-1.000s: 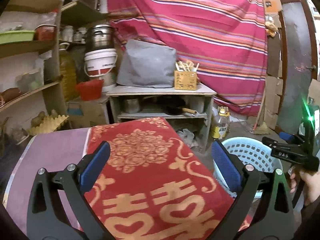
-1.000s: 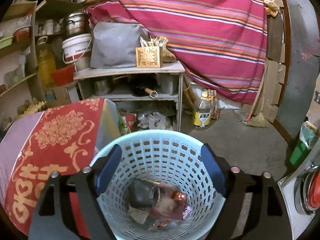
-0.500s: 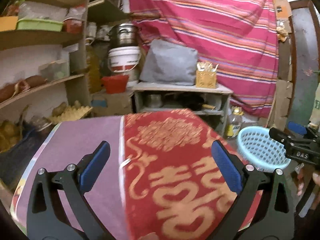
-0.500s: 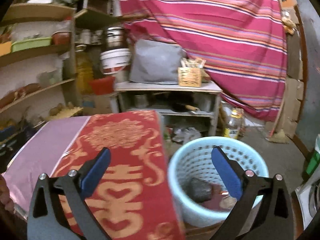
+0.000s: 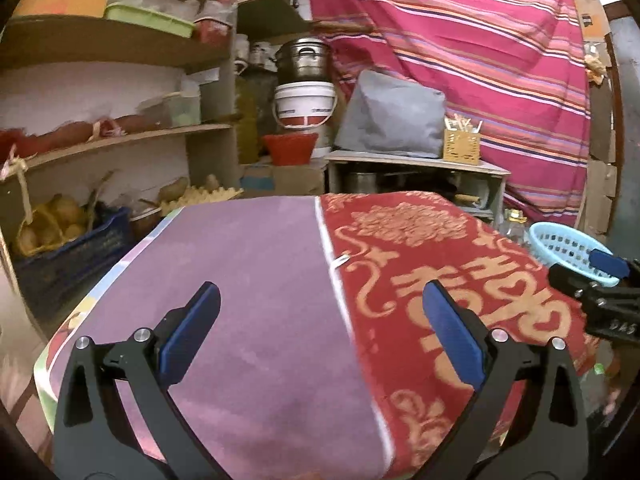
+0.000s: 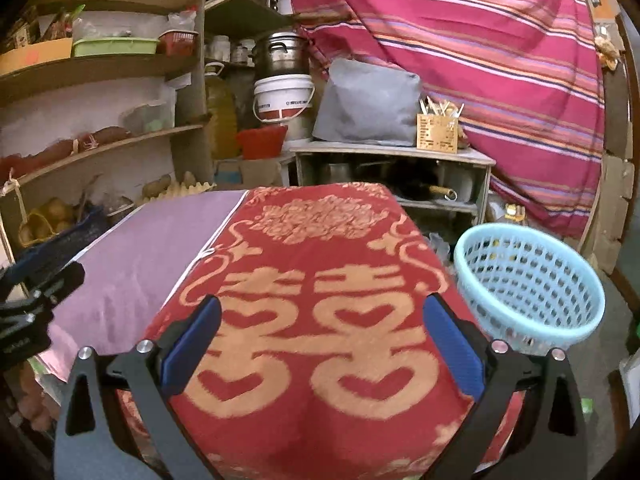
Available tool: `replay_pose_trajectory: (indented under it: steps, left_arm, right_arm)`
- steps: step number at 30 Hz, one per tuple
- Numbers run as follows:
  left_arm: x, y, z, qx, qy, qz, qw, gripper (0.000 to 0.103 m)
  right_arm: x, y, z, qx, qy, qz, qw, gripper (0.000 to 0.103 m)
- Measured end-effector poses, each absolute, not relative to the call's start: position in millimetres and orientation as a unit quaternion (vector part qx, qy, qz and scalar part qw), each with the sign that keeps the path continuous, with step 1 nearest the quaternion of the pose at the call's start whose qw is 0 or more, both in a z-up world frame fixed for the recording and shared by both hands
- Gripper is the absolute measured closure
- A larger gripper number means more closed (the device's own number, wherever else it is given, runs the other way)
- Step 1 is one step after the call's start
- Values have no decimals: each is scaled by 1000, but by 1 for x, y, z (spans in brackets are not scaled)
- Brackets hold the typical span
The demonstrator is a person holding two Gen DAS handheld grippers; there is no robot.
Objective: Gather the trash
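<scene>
Both claws stand wide apart with nothing between their blue pads. From its own camera, the left gripper (image 5: 320,336) hangs over the purple cloth (image 5: 248,300) that covers the left part of the table, its right pad reaching the white border where that cloth meets the red towel (image 5: 452,280) with gold double-happiness characters. A small pale scrap (image 5: 341,261) lies on that border, ahead of the fingers and apart from them. The right gripper (image 6: 322,338) hovers over the red towel, above the gold characters and hearts; in the left view its black finger shows at the right edge, and the left one shows at the left edge of the right view.

Just past the table's right edge stands the light blue perforated basket (image 6: 532,284), lower than the tabletop; what lies inside cannot be made out. Beyond the table, a low wooden shelf unit (image 6: 392,152) carries a grey cushion (image 6: 368,104) and a small wooden utensil holder (image 6: 437,133). To its left sit a white bucket (image 6: 284,98) topped by a steel pot (image 6: 280,54), and a red basin (image 6: 261,142). Open shelves (image 5: 120,140) fill the left wall, and a pink striped cloth (image 6: 480,60) hangs behind.
</scene>
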State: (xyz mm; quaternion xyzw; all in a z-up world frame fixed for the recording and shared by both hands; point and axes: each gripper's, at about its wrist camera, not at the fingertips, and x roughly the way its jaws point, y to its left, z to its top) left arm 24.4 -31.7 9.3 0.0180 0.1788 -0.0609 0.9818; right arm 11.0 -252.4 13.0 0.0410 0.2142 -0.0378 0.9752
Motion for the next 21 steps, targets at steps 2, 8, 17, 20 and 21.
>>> replay_pose_trajectory:
  steps: [2,8,17,20,21]
  left_arm:
    - [21,-26,3,19,177,-57,982,5]
    - [17,-21,-2,24,173,-53,983,5]
    - [24,-12,-1,8,182,-56,982,5]
    - [27,-13,-1,12,185,-55,981,5]
    - [29,-13,-1,12,187,-57,981,5]
  right_arm:
    - [8,-248,11,43,211,-43,976,5]
    - [9,-231,2,34,214,-57,974,5]
    - [14,-216,3,31,208,-57,976,5]
    - [14,-212,2,28,209,-58,976,5]
    - [14,-212,2,28,211,-56,975,5]
